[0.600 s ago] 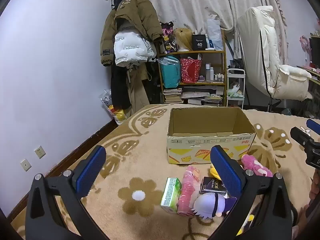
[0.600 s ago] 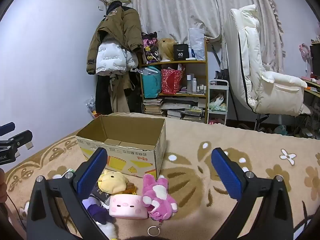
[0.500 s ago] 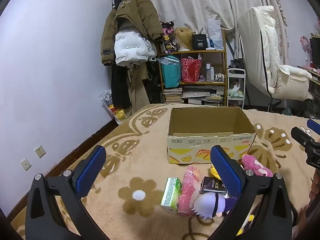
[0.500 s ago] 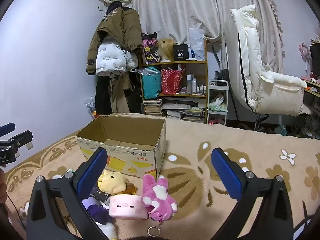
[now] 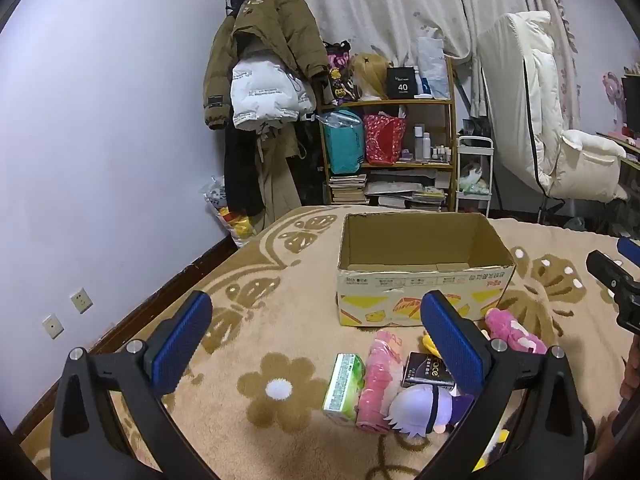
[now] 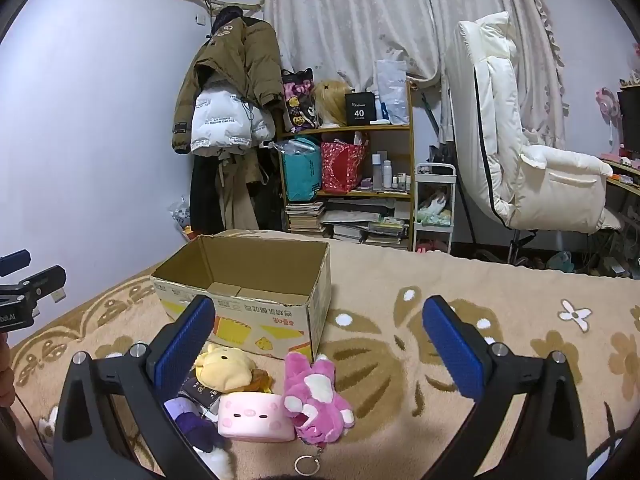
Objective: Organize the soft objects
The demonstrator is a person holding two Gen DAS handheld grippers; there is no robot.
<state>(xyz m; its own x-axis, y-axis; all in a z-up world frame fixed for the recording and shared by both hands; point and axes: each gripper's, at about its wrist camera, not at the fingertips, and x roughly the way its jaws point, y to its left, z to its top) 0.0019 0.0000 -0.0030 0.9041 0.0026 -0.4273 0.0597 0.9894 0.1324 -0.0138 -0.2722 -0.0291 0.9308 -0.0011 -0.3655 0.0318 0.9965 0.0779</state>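
Left gripper (image 5: 316, 326): jaws wide apart, nothing between them, held above the patterned blanket (image 5: 280, 280). Right gripper (image 6: 318, 330): jaws likewise wide apart and unloaded.

The cardboard box (image 5: 424, 276) stands open-topped on the blanket, beyond both grippers; only bare bottom flaps show inside it. The soft objects lie in a cluster on the blanket just in front of the box's near wall:

- Pink plush rabbit (image 6: 314, 394), lying flat, with a key ring (image 6: 306, 466) at its near end.
- Pink block-shaped plush (image 6: 256, 418) with a small face, touching the rabbit's left side.
- Yellow bear plush (image 6: 224, 370), close to the box; its left edge is covered by the right gripper's left finger.
- Purple-haired doll (image 5: 424, 408), partly hidden behind gripper fingers in both views; its body cannot be made out.
- Pink roll (image 5: 378, 380) and green carton (image 5: 344, 386), lying side by side and touching.
- Dark packet (image 5: 426, 368), its printing partly covered by the left gripper's right finger.

A yellow item at the lower edge of the left view is cut off and cannot be identified.
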